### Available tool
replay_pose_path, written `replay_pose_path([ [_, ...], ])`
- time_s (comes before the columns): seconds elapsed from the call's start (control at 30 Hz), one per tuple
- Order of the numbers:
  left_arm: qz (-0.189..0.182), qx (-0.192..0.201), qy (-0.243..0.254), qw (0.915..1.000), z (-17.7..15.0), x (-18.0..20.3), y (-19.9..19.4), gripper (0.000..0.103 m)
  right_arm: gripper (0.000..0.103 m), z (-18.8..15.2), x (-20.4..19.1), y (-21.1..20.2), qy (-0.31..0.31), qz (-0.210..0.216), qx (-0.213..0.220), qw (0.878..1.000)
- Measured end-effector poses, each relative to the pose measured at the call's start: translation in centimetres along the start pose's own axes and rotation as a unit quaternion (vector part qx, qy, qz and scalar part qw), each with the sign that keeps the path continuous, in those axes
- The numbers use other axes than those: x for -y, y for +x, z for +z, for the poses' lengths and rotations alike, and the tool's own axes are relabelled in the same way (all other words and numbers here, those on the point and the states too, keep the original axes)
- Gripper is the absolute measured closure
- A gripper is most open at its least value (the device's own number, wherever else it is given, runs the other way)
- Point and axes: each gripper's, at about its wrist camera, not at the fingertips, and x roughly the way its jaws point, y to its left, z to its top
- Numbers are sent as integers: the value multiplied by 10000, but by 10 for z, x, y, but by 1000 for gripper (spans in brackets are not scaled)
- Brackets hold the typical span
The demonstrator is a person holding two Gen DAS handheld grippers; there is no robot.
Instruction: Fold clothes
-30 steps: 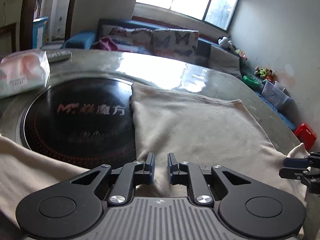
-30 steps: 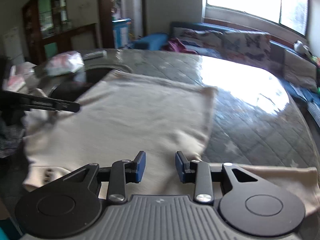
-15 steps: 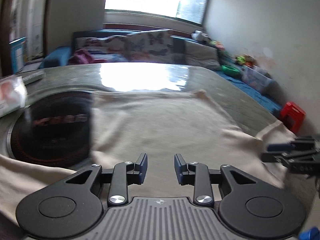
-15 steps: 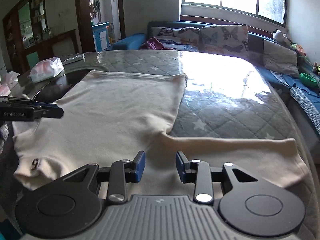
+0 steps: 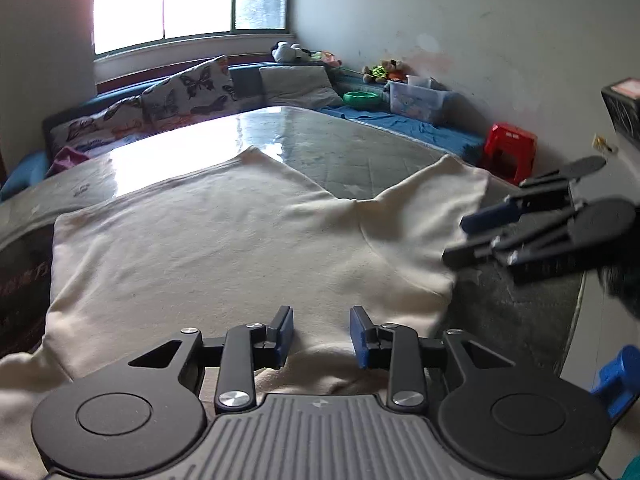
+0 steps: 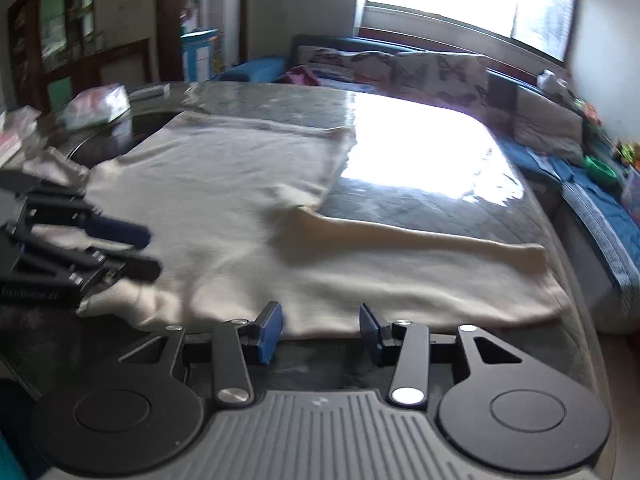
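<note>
Grey quilted table [image 5: 360,148]: cream sweater [image 5: 224,248] spread flat, one sleeve [image 6: 420,240] stretched out sideways. Since a second ago, both views swung toward that sleeve. Left gripper [image 5: 321,334] and right gripper [image 6: 320,330] wide apart, empty. Sleeve fold probably next.

Cream garment [image 6: 224,200] spread flat on grey quilted surface [image 6: 420,200], one sleeve [image 6: 420,236] extended rightward. Right gripper [image 6: 320,328] at near hem, fingers [image 6: 268,330] parted and empty. Left gripper [image 6: 116,248] at left edge, blurred, fingers likewise apart.
</note>
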Motion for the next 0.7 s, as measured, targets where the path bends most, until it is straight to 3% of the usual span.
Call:
replay_pose_path([
  [0.23,-142,87,271,9995,6,16,2,69,60,-4,51,0,789,-590,95,9951],
  [0.5,-296,-34,329,9990,4,30,19,69,61,-9,117,15,1742,-1390,86,9748],
  [0.7,-328,-35,370,9988,2,34,22,69,63,-12,139,21,2188,-1611,246,9621],
])
